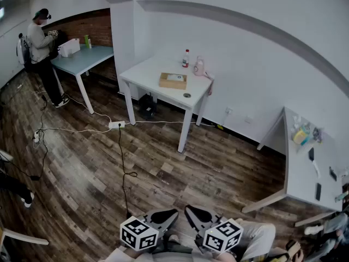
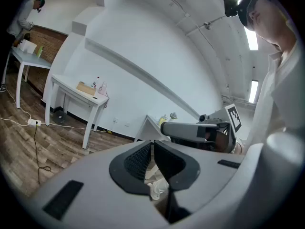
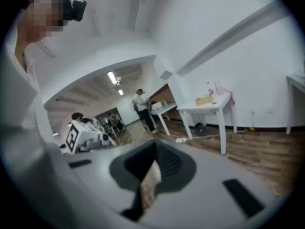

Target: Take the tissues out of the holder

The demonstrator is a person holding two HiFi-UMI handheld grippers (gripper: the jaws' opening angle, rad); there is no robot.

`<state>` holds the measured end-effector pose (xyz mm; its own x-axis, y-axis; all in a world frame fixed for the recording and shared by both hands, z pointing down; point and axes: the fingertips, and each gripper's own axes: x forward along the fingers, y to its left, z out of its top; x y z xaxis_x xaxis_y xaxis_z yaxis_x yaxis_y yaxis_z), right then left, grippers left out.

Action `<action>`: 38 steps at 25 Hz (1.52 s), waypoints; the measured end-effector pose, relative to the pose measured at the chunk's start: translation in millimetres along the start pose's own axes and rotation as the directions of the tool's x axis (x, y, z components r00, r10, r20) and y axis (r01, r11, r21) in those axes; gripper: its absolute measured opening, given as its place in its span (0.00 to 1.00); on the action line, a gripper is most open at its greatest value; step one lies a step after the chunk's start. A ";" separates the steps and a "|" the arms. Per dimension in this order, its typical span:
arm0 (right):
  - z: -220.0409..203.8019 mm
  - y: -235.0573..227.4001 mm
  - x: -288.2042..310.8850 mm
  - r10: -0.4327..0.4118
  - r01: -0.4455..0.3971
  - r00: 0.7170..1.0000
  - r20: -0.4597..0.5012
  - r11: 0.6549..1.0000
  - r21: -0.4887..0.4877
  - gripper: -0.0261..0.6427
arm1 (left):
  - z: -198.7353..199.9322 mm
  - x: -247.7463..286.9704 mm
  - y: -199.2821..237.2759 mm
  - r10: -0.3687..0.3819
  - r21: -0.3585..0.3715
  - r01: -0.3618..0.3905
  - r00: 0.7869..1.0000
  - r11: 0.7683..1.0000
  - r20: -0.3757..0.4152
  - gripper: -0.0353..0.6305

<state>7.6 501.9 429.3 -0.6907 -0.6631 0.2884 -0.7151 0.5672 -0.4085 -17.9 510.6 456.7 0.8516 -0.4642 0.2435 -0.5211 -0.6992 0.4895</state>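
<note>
Looks like nothing's started: tan wooden tissue holder (image 1: 166, 83) untouched on the white table (image 1: 144, 72) upper-centre, left gripper (image 2: 152, 149) and right gripper (image 3: 155, 151) closed, empty.

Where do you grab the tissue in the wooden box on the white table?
Pinch the white tissue showing at the top opening of the wooden tissue holder, probably from straight above: the holder lies flat, opening up, so only that part is exposed.

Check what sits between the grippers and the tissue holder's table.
Head view: bare wood floor, with a black cable trailing from a white power strip near the table. The tissue holder sits on top.
</note>
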 end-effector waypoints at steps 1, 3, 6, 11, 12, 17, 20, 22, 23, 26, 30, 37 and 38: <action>-0.1 -1.0 0.5 -0.002 0.002 1.000 -0.004 1.000 -0.003 0.06 | -0.6 0.8 1.3 0.006 0.006 -0.006 1.000 1.000 -0.005 0.11; -0.1 -2.7 1.6 -0.006 0.006 1.000 -0.010 1.000 -0.009 0.06 | -0.7 2.2 2.7 0.015 0.017 -0.015 1.000 1.000 -0.013 0.11; 0.5 -4.3 2.6 -0.012 0.012 1.000 -0.016 1.000 -0.018 0.06 | 2.2 3.7 1.2 0.013 0.029 -0.013 1.000 0.999 -0.012 0.11; -0.5 -4.2 0.8 -0.016 0.016 1.000 -0.012 1.000 -0.019 0.06 | 1.3 4.5 1.7 0.023 0.028 -0.023 1.000 0.999 -0.009 0.11; -0.4 -4.5 0.0 -0.018 0.018 1.000 -0.010 1.000 -0.019 0.06 | 1.8 4.1 2.2 0.033 0.037 -0.033 0.999 0.999 -0.006 0.11; 1.4 -8.3 -2.9 -0.022 0.022 1.000 0.001 1.000 -0.008 0.06 | 7.2 4.6 0.9 0.044 0.052 -0.045 0.999 0.998 0.015 0.08; 1.1 -6.5 -1.9 -0.016 0.016 1.000 -0.003 1.000 -0.015 0.06 | 8.9 4.7 0.6 0.047 0.047 -0.048 0.999 0.998 0.021 0.08; -0.7 -6.1 -1.0 -0.013 0.013 1.000 -0.007 1.000 -0.014 0.06 | 9.1 4.9 0.3 0.049 0.047 -0.050 0.999 0.998 0.020 0.08; -1.9 -6.0 -0.7 -0.011 0.011 1.000 -0.009 1.000 -0.012 0.06 | 9.0 4.8 0.1 0.050 0.048 -0.051 0.999 0.998 0.020 0.08; -4.9 -6.8 -1.1 -0.012 0.012 1.000 -0.011 1.000 -0.008 0.06 | 9.2 3.6 0.6 0.057 0.050 -0.058 0.998 0.997 0.025 0.08; -4.8 -8.7 -0.4 -0.008 0.008 1.000 -0.010 1.000 -0.004 0.06 | 12.4 1.0 5.4 0.078 0.043 -0.080 0.996 0.996 0.046 0.08; -3.9 -6.4 0.3 -0.011 0.011 1.000 -0.010 1.000 -0.014 0.06 | 12.6 -0.6 5.0 0.079 0.037 -0.082 0.995 0.996 0.056 0.08; -3.8 -7.0 0.1 -0.012 0.012 1.000 -0.012 1.000 -0.016 0.06 | 12.8 0.1 4.7 0.079 0.037 -0.081 0.995 0.996 0.055 0.08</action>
<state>12.1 499.7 435.4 -0.6830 -0.6643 0.3038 -0.7252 0.5667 -0.3912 -21.0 500.3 448.3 0.8034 -0.5469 0.2354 -0.5902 -0.6789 0.4368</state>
